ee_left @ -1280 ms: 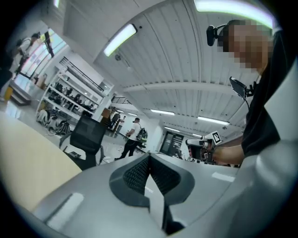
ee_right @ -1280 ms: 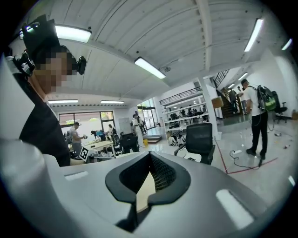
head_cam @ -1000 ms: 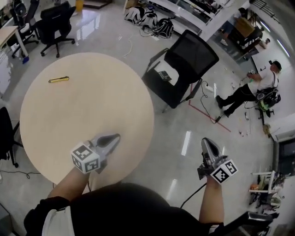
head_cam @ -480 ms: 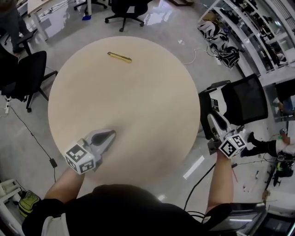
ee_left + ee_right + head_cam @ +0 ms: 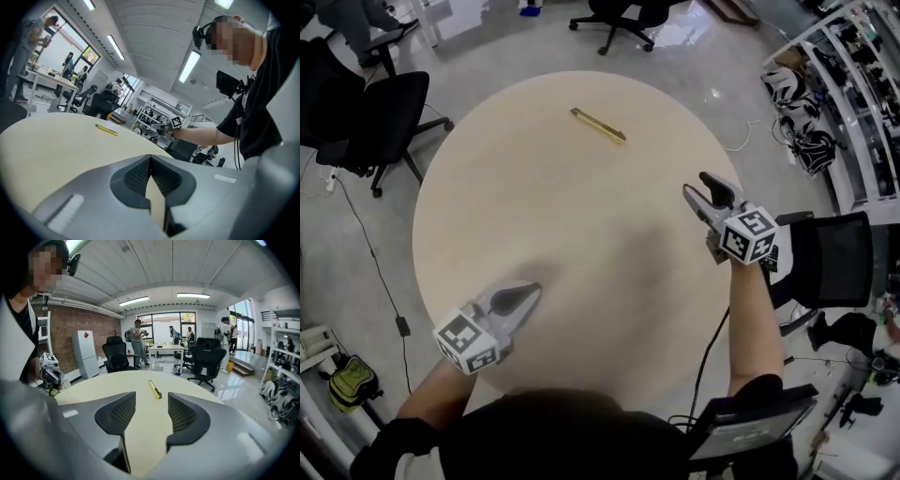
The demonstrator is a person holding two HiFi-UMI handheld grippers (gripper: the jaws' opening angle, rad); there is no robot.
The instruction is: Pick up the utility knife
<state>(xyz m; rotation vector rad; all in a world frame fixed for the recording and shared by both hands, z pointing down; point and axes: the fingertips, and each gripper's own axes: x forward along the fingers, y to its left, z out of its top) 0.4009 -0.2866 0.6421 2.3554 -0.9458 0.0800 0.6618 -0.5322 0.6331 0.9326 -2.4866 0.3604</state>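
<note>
Over the near edge of the round table (image 5: 562,234) the left gripper (image 5: 525,298) hovers, its jaws pressed together on nothing. The yellow utility knife (image 5: 598,126) lies flat on the far part of the table, well apart from both. At the right edge, the right gripper (image 5: 701,187) points toward the knife, its jaws opening with nothing between them.

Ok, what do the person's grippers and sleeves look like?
The left gripper and right gripper: grey plastic, dark ribbed pads, each with a white cube of black square markers. Black sleeves; a black cable runs by the right arm. Right jaws opening, empty.
</note>
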